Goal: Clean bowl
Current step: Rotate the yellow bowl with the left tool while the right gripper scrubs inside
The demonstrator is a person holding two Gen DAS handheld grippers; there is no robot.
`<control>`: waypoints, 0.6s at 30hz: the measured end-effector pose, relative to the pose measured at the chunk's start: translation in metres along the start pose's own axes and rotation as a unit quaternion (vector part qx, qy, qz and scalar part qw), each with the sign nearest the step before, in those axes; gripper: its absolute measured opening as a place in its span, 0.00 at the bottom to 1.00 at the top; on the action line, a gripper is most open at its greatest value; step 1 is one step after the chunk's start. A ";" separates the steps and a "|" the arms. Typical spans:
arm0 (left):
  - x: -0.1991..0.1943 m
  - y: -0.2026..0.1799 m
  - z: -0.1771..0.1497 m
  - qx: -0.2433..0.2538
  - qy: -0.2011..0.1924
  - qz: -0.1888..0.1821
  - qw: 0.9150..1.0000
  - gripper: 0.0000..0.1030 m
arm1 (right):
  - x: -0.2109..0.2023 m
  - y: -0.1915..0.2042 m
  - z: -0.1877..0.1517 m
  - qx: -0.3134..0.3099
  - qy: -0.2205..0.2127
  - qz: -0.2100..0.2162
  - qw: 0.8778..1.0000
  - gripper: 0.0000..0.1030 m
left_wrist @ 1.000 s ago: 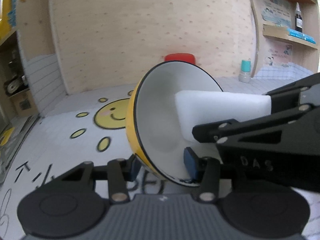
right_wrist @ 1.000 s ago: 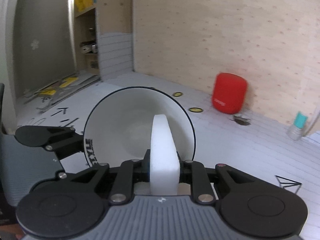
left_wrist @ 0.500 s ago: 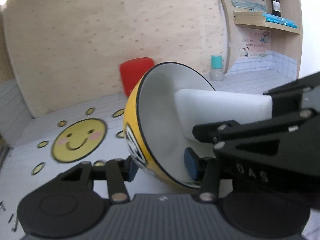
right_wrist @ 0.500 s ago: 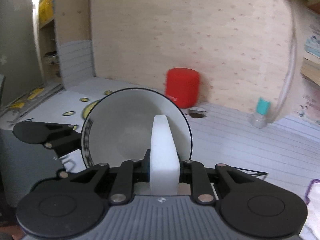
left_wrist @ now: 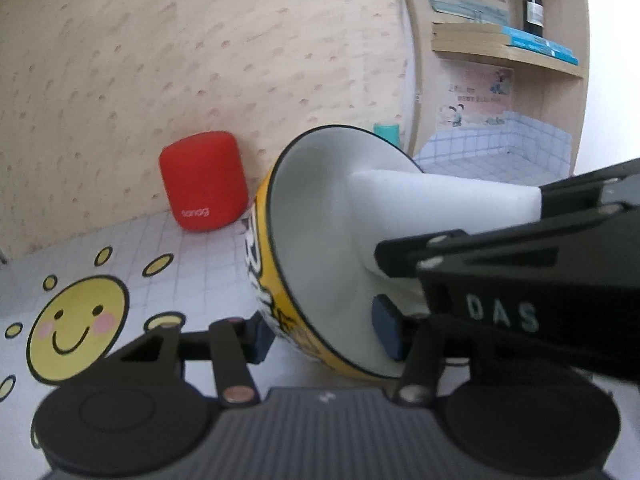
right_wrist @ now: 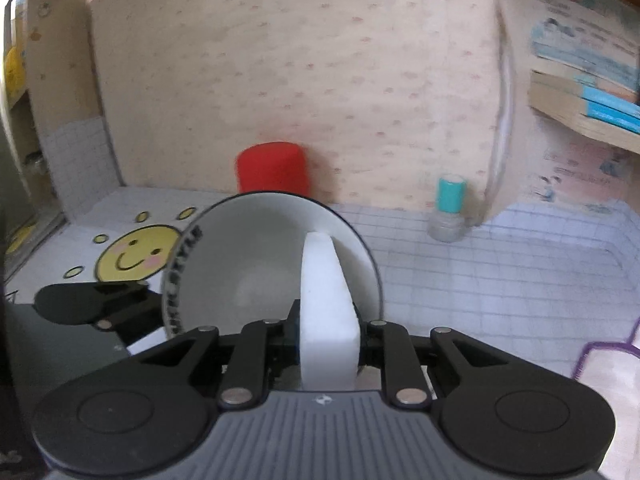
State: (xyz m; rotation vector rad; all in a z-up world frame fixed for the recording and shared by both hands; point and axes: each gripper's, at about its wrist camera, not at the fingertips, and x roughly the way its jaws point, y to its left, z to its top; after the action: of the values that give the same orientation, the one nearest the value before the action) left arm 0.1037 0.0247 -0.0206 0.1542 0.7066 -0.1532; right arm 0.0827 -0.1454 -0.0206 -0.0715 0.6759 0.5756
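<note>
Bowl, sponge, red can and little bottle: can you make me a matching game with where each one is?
Things:
1. bowl
2. sponge
3. red can
4. little bottle with the teal cap

Places:
A. standing by the wall, in the right corner
B. pushed inside the bowl by the right hand-held gripper
C. tipped on its side, its rim pinched by the left hand-held gripper
D. standing by the wall, behind the bowl

Pairs: 1-C, 2-B, 3-D, 4-A
</note>
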 end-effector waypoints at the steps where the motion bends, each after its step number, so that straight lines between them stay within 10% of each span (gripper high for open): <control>1: -0.002 0.004 -0.002 -0.003 0.001 0.001 1.000 0.49 | 0.000 -0.001 0.001 0.001 0.001 0.001 1.000 0.17; 18: -0.026 0.024 -0.019 -0.027 0.001 0.012 1.000 0.51 | -0.007 0.028 -0.004 0.013 0.001 -0.036 0.999 0.17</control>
State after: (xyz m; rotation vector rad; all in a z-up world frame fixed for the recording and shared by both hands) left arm 0.0771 0.0540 -0.0155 0.1123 0.7103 -0.1103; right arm 0.0618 -0.1257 -0.0161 -0.0727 0.6803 0.4978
